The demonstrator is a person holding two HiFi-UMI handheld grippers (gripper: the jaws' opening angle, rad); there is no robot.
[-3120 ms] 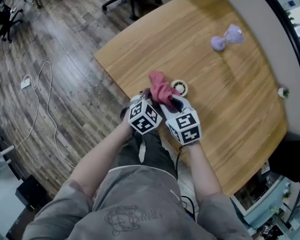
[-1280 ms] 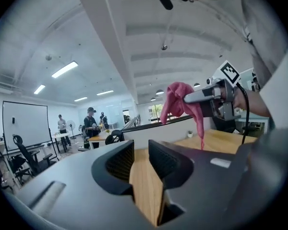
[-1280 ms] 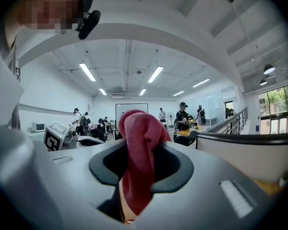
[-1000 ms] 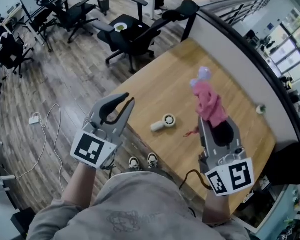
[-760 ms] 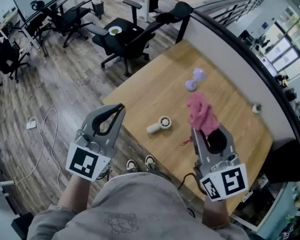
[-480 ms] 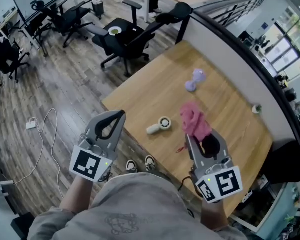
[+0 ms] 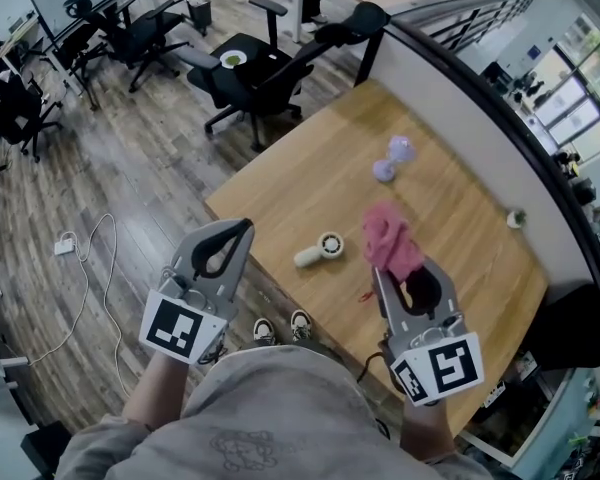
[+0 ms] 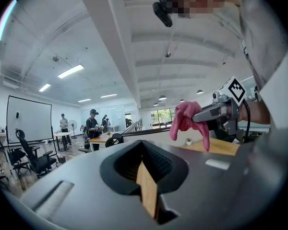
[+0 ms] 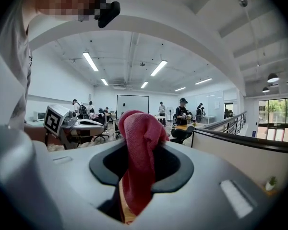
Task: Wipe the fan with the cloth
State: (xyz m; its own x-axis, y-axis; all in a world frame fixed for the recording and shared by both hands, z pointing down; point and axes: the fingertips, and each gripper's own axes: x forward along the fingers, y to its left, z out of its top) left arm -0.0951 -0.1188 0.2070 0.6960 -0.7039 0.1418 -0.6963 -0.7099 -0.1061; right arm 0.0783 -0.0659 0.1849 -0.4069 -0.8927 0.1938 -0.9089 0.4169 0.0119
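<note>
Trouble likely starts at the left: the grey left gripper [image 7: 242, 228], jaws pressed together on nothing, hangs off the table's near edge and steadies nothing. So the small white handheld fan [image 7: 323, 248], lying loose on the wooden table [image 7: 460, 188] near that edge, may skid or drop off once the wipe pushes it, I judge. Just right of the fan and raised above it, the right gripper [image 7: 398, 268] clamps the crumpled pink cloth [image 7: 388, 240], whose floppy bunch might only brush the fan lightly.
</note>
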